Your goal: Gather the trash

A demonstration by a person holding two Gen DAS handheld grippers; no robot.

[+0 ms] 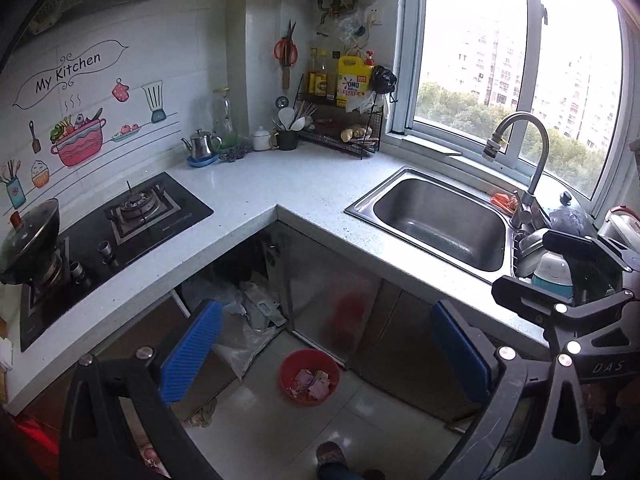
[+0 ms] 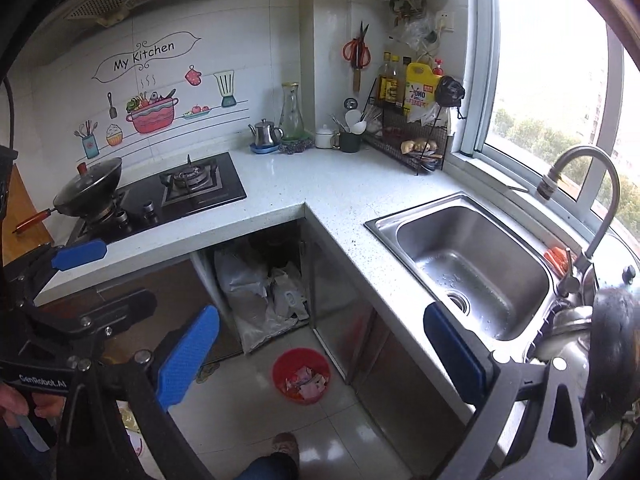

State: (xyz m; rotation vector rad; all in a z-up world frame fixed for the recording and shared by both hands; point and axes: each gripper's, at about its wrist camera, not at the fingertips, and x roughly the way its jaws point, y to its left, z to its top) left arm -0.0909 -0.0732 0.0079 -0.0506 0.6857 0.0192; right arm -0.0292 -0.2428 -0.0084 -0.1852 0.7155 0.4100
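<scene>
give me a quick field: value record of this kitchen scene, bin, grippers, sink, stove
place: kitchen, L-shaped countertop
trash bin: red bucket on the floor by the sink cabinet, holds pink wrappers
left gripper: open, empty, above the floor
right gripper: open, empty, above the floor
sink: empty, wet
stove: wok on left burner
under counter: open space with plastic bags

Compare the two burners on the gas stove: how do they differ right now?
The left burner is covered: a dark wok with a red handle stands on it, under a lid. The right burner is bare, so its metal grate and ring show. The left burner also lies nearer the counter's outer end, the right one nearer the corner with the steel kettle. Both sit in the same black glass stove, each with a knob in front.
</scene>
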